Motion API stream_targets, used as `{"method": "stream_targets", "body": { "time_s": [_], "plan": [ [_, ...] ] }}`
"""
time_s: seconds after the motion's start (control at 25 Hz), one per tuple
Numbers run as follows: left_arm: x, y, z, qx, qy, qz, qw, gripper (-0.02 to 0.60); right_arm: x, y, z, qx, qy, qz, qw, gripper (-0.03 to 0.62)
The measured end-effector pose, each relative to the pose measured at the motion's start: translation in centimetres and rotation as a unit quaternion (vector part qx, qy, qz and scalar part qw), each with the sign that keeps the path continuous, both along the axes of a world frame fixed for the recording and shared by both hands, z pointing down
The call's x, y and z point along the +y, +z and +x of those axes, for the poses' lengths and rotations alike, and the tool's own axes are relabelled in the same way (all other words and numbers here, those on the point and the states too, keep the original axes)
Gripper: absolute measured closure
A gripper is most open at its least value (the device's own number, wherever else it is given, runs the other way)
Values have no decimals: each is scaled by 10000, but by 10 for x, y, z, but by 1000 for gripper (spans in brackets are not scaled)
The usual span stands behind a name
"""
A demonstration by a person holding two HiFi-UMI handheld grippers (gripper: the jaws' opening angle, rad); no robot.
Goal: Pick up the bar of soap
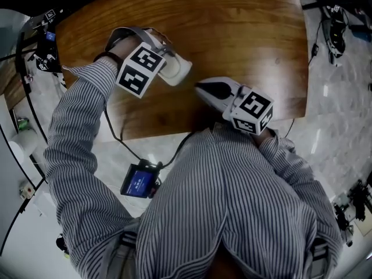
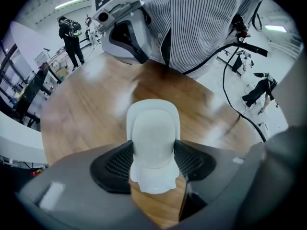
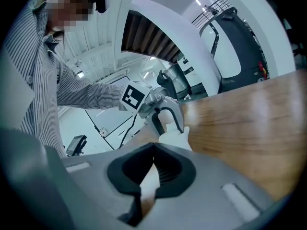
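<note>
Left gripper view: left gripper [image 2: 153, 153] clamped on the white bar of soap [image 2: 153, 128], 1 pad on each flank, over the desk [image 2: 81, 114]; contact with the wood unclear. Right gripper [image 3: 153, 146] closed, empty. Step: securing the grasp. Next: a steady, straight lift.

Fine dark-and-pale stripes everywhere: a long-sleeved striped shirt [image 1: 232, 202] fills the lower frame, both sleeves running up to the cuffs. Upper left, the left gripper [image 1: 177, 68]: pale grey shell, black mesh-textured pads [image 2: 115, 164], and a white cube [image 1: 139, 70] printed with bold black square markers. Centre, the right gripper [image 1: 203, 88] has the same grey body and its own marker cube [image 1: 254, 109]. A thin black cable [image 1: 116, 133] trails down at left.
</note>
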State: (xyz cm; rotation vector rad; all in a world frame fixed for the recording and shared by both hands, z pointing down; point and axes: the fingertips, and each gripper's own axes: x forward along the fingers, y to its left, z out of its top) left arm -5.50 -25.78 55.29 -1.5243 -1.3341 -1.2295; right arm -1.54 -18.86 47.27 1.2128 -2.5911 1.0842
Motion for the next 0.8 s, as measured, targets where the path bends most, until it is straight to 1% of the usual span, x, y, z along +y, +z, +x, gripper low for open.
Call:
{"method": "stream_targets", "body": {
  "time_s": [0.12,0.28,0.36,0.44,0.56,0.64,0.68,0.72,0.76,0.8],
  "plan": [
    [-4,3,2,-25,-64,-58,10000,308,-4,4,2,-17,3,-26,10000,591],
    [-7,2,-2,-79,-103,22,9999,311,-4,2,1,-33,-12,-27,10000,591],
    [-7,0,-5,15,-160,72,9998,313,-2,3,2,-35,-12,-25,10000,591],
    [-5,-8,-2,195,-384,57,9991,316,1,2,4,-20,-16,4,10000,591],
    [2,-28,3,459,-926,-55,9946,318,3,-5,5,-25,-75,114,9999,591],
    [11,-44,2,607,-1356,-225,9886,318,6,-13,3,-32,-155,195,9997,591],
    [16,-53,1,671,-1609,-333,9841,318,9,-16,2,-19,-197,227,9995,591],
    [20,-61,-1,739,-1892,-448,9781,318,11,-19,1,5,-234,257,9994,591],
    [24,-69,-2,819,-2202,-566,9704,318,12,-21,1,32,-263,284,9992,591],
    [26,-75,-3,916,-2534,-685,9606,318,11,-22,0,53,-283,311,9991,591]
  ]
}}
